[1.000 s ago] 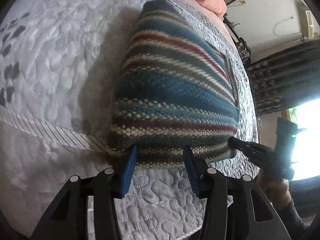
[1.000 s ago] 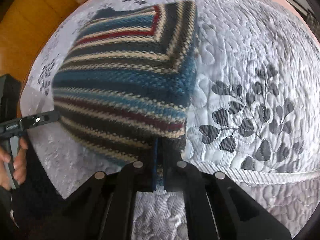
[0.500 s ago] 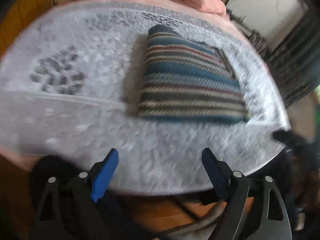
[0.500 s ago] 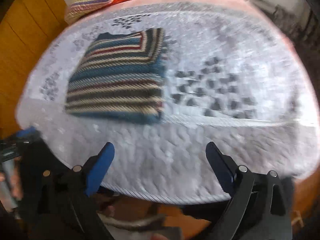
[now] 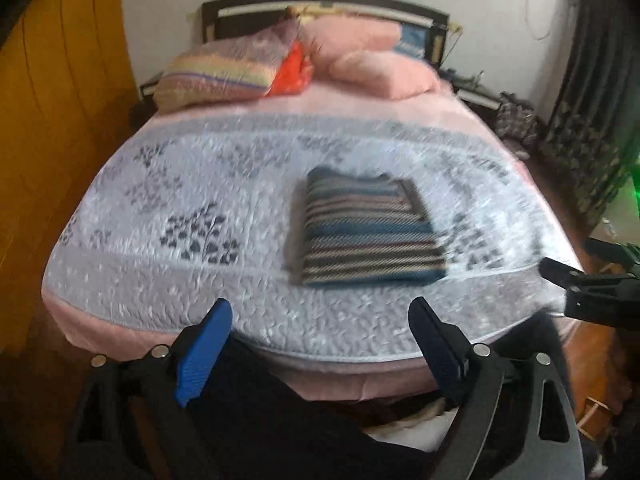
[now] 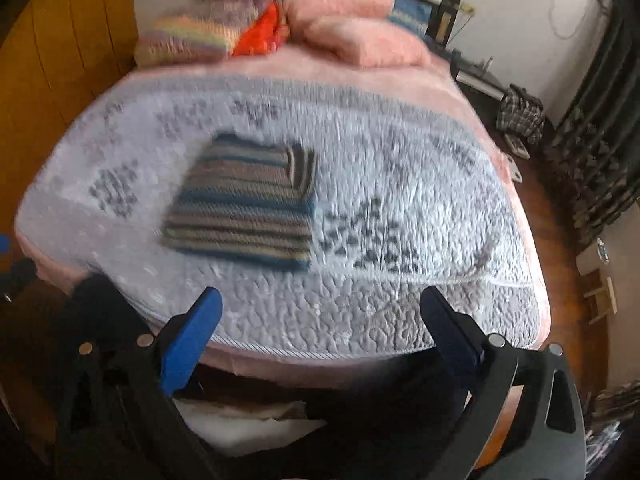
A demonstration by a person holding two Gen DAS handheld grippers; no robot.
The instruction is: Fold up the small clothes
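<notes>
The bed (image 5: 168, 184) fills both views, its grey quilt (image 5: 280, 304) spread flat, and the striped sweater (image 5: 368, 232) lies on it as a neat rectangle, near the foot edge and a little toward the right side. By the look of it the fold is done.

Both grippers hang off the foot of the bed, well apart from the sweater. The left gripper (image 5: 320, 344) has its blue pads spread wide with nothing between them. The right gripper (image 6: 318, 330) is just as wide and just as empty; it also shows at the right edge of the left view.

So what could spoil this? The bundle is thick, soft knit, only resting under its own weight. A careless pass back over the quilt, a pad catching the near edge or the turned-in band on top, would likely peel a layer open or drag the whole thing askew. Tugging the quilt would shift it too.

Around it, there is plenty of room. Pink pillows (image 5: 372, 60) and a striped pillow in plastic wrap (image 5: 224, 72) sit at the head, with something orange (image 5: 294, 70) between them, all well apart from the sweater. The wooden wall (image 5: 60, 100) runs along one side, dark curtains (image 5: 592, 120) along the other. Nothing stands between grippers and sweater. Both views are blurred, so finer creases cannot be judged.
</notes>
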